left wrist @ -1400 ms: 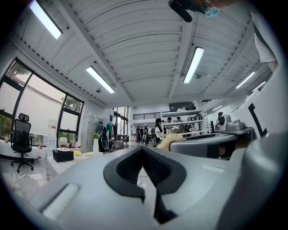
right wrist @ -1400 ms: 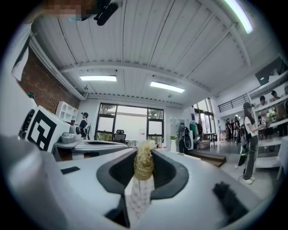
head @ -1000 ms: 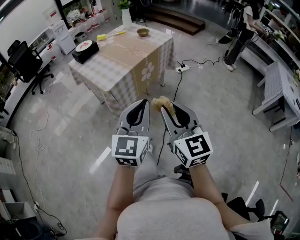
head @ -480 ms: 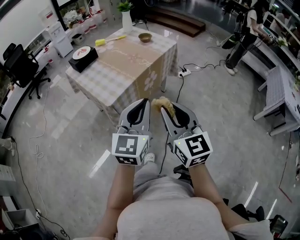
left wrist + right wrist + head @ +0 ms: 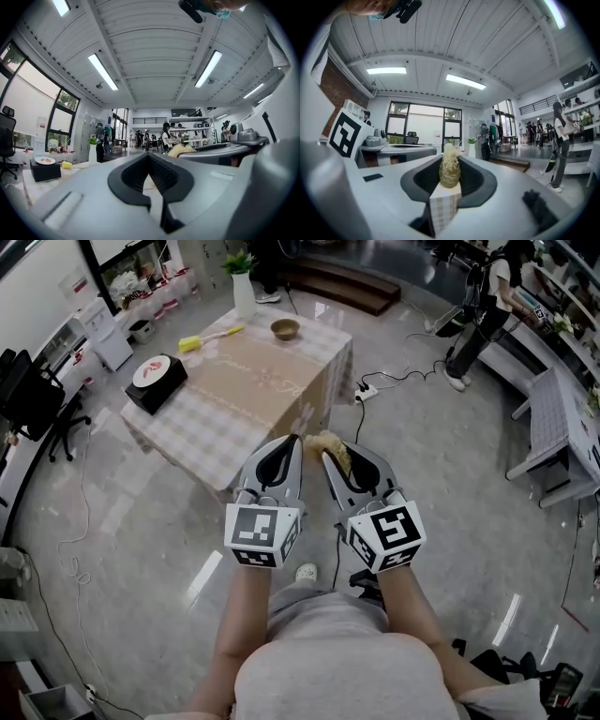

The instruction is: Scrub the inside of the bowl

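A small brown bowl (image 5: 285, 329) stands at the far end of a table (image 5: 225, 427) under a checked cloth, well ahead of both grippers. My right gripper (image 5: 331, 454) is held level at waist height, shut on a tan fibrous scrubber (image 5: 328, 442) that sticks out past its tips. In the right gripper view the scrubber (image 5: 450, 171) stands upright between the dark pads (image 5: 473, 180). Beside it my left gripper (image 5: 292, 444) is shut with nothing in it, its tips (image 5: 149, 157) meeting. The scrubber (image 5: 181, 150) shows at the right of the left gripper view.
On the table are a yellow brush (image 5: 199, 339), a white vase with a plant (image 5: 243, 292) and a black box with a round plate (image 5: 156, 379). A power strip and cable (image 5: 367, 381) lie on the floor. A person (image 5: 480, 310) stands far right; an office chair (image 5: 33, 395) left.
The table and bowl have drawn nearer and slid left in the head view as the person walks forward. Both grippers keep their pose, the scrubber still in the right one.
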